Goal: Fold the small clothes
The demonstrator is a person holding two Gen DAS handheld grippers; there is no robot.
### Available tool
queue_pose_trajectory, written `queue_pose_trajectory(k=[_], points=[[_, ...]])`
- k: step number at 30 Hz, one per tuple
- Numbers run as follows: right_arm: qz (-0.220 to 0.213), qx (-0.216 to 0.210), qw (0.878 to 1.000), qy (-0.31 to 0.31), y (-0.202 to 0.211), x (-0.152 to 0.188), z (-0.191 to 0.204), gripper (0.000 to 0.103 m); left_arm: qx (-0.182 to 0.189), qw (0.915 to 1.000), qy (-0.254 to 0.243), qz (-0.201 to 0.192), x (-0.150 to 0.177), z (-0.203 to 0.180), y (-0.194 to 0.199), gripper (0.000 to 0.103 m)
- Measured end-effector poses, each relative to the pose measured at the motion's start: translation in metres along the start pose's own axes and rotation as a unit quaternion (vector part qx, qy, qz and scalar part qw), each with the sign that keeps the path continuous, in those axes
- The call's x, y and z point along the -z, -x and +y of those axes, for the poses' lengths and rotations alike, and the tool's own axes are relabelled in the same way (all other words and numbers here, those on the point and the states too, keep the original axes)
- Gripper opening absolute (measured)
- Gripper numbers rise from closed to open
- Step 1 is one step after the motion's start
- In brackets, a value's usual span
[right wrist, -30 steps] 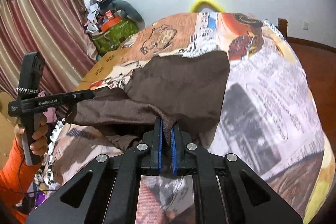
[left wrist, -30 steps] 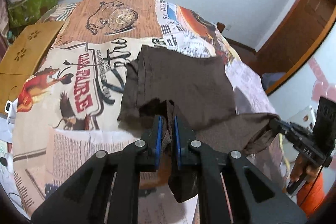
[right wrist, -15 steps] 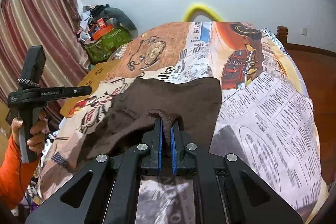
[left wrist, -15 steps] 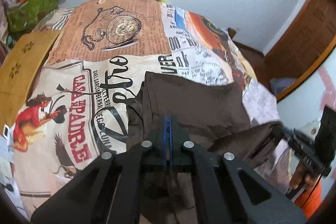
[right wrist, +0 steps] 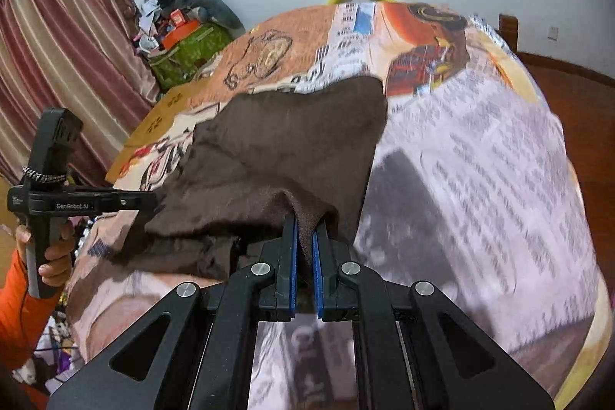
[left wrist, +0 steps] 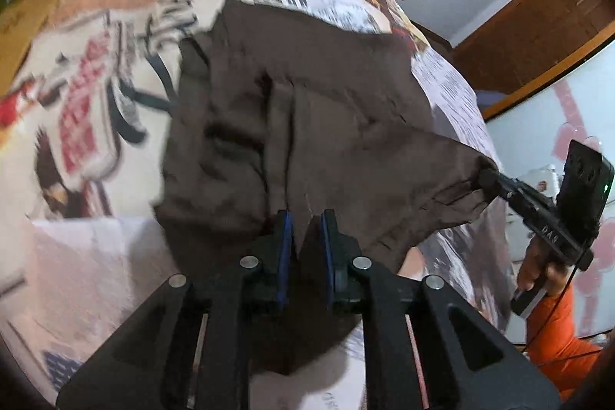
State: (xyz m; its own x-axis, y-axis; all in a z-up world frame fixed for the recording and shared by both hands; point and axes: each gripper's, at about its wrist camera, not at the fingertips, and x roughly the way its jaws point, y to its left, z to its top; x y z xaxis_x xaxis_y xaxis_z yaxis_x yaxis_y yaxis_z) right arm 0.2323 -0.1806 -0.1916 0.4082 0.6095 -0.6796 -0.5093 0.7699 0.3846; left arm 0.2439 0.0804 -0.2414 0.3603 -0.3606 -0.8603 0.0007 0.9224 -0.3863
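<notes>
Printed bedspread (right wrist: pixel 480 160), curtain (right wrist: pixel 57 56) in right view only, brown garment (left wrist: pixel 326 102) pinched

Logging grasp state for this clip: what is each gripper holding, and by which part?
Both hold the brown garment by its near edge: the right gripper pinches a bunched fold at one end, and the left gripper has cloth between its pads at the other.

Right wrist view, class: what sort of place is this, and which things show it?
Probably a home bedroom: a bed under a printed bedspread, pink curtains along one side, and a heap of belongings against the white wall.
</notes>
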Motion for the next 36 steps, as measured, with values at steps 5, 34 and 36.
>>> queue_pose_trajectory(k=[5, 34, 36], points=[[0.010, -0.006, 1.000, 0.005, 0.009, 0.019, 0.009, 0.006, 0.007, 0.9999, 0.002, 0.008, 0.012, -0.008, -0.005, 0.013], [0.059, -0.042, 0.996, 0.060, 0.004, 0.062, 0.060, 0.007, -0.048, 0.9966, 0.034, -0.057, 0.086, 0.016, 0.067, 0.002], [0.065, -0.043, 0.995, 0.061, 0.001, 0.063, 0.062, 0.010, -0.063, 0.9960, 0.040, -0.048, 0.089, 0.022, 0.062, 0.004]])
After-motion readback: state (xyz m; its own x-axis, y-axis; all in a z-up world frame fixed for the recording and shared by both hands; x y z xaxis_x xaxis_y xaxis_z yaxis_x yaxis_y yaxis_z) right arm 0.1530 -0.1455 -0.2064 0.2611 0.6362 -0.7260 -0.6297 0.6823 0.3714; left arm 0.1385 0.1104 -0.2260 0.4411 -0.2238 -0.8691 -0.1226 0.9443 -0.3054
